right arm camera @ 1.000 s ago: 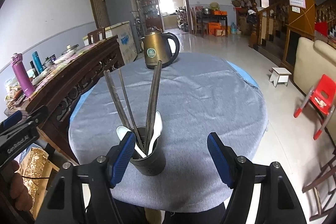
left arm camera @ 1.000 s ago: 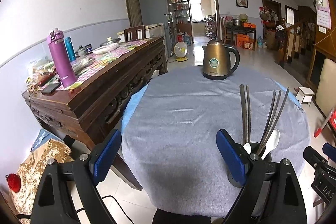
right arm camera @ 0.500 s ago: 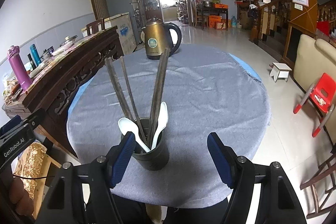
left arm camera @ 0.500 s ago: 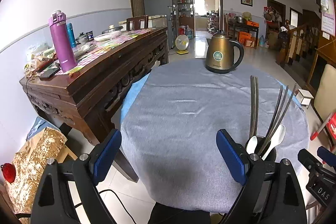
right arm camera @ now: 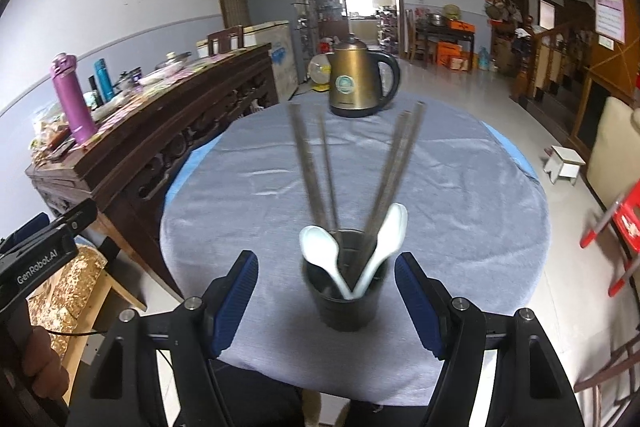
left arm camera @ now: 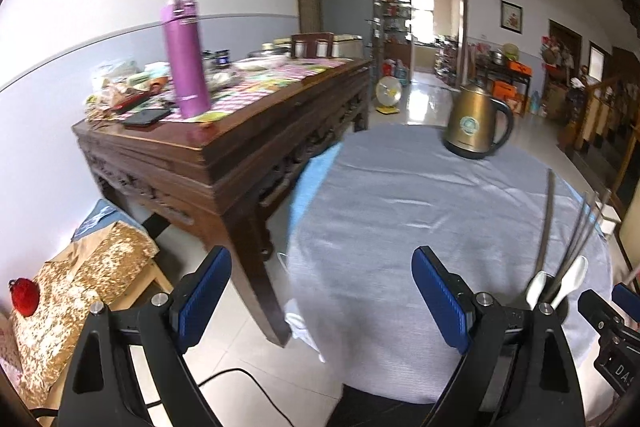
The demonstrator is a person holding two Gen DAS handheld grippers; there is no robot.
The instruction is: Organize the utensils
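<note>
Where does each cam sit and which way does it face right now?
Left wrist: on the left gripper, angled down over the table's left edge toward the sideboard; both its open fingers show.
Right wrist: on the right gripper, aimed at the utensil cup; open fingers, plus the left hand.
Shared: cup, kettle, purple flask.

The left hand-held gripper (left arm camera: 322,301) is seen with its blue pads set wide apart and nothing between them, over the near left edge of the round surface (left arm camera: 400,211), which is covered by a grey cloth. A dark cup (left arm camera: 560,301) holding chopsticks (left arm camera: 546,223) and two white spoons (left arm camera: 570,281) is placed near the right edge. A brass-coloured kettle (left arm camera: 474,125) is set at the far edge. A purple bottle (left arm camera: 185,57) is stood upright on a wooden sideboard (left arm camera: 224,155) beside the left edge.
</note>
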